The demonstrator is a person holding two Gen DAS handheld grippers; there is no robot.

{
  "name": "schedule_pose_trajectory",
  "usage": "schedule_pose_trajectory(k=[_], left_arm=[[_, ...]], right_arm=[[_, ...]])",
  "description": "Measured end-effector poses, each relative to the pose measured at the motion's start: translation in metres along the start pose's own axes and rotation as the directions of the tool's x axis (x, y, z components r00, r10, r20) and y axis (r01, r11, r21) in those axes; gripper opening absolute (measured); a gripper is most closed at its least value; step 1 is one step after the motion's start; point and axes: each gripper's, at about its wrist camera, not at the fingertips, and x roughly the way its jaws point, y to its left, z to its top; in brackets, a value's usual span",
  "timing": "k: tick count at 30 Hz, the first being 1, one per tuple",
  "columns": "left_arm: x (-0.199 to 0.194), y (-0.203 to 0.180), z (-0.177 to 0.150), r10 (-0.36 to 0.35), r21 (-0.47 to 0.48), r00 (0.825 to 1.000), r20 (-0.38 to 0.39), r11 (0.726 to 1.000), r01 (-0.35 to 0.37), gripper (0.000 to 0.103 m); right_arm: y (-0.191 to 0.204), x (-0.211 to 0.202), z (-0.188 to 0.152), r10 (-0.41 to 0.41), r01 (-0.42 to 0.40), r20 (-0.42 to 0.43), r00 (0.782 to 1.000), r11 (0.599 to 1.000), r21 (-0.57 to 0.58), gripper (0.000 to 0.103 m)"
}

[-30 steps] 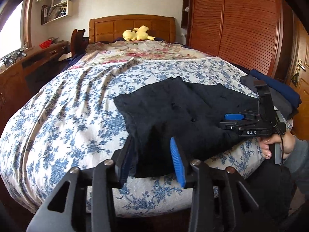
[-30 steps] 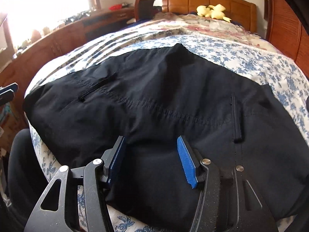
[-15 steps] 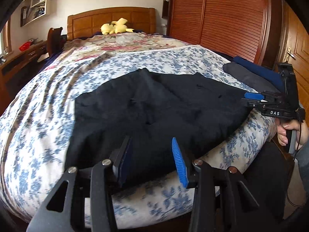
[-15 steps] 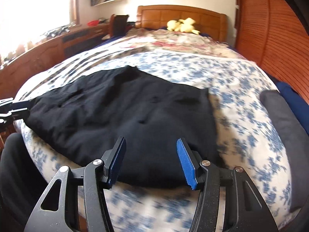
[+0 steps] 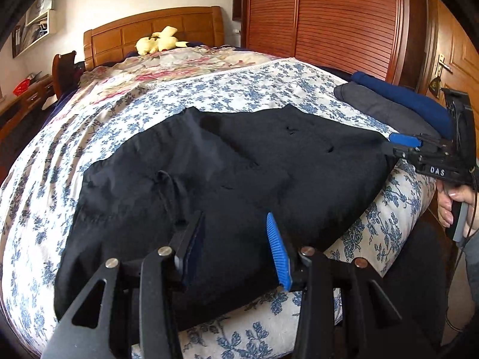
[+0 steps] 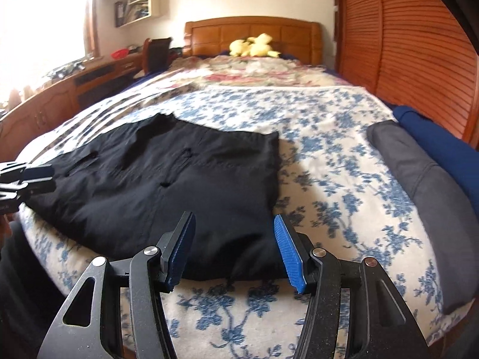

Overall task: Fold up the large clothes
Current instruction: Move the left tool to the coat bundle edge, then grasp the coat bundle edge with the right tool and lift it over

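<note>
Black garment (image 5: pixel 227 179) lay flat at the near edge of the bed (image 6: pixel 329 125), matte woven cloth with slit pockets and a stitched seam, roughly rectangular. Your left gripper (image 5: pixel 236 245) stood partly open above its near hem, ribbed blue pads clear of the fabric, nothing clamped. Your right gripper (image 6: pixel 233 248) was likewise parted, wider, over the garment's right corner (empty). Folded grey (image 6: pixel 419 179) and navy (image 6: pixel 443 146) pieces lay at the bed's right side, a yellow plush (image 6: pixel 254 45) by the wooden headboard.

Yellow plush toy (image 6: pixel 254 45) by headboard (image 6: pixel 253 34); possibly shelves (image 6: pixel 136 1) above.
</note>
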Motion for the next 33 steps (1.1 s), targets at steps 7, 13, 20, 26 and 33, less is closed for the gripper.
schedule_pose_trajectory(k=[7,13,20,26,33], left_arm=[[0.014,-0.009,-0.007,-0.010,0.009,1.000,-0.028,1.000,0.010,0.041],[0.023,-0.012,-0.009,-0.001,0.013,0.999,-0.053,1.000,0.001,0.042],[0.027,-0.013,-0.015,0.008,0.010,0.998,-0.056,1.000,-0.007,0.042],[0.028,-0.012,-0.019,0.002,0.004,0.999,-0.047,1.000,-0.002,0.043],[0.029,-0.010,-0.020,-0.003,0.002,0.999,-0.044,1.000,0.003,0.044]], right_arm=[[-0.019,0.026,-0.008,-0.001,0.008,-0.084,0.996,0.997,0.076,0.058],[-0.019,0.041,-0.018,-0.001,0.009,-0.115,0.993,0.997,0.071,0.065],[-0.018,0.050,-0.025,0.001,0.008,-0.127,0.992,0.997,0.072,0.070],[-0.017,0.050,-0.028,-0.002,0.012,-0.123,0.992,0.996,0.083,0.071],[-0.017,0.050,-0.029,0.043,-0.030,-0.123,0.991,0.994,0.101,0.053]])
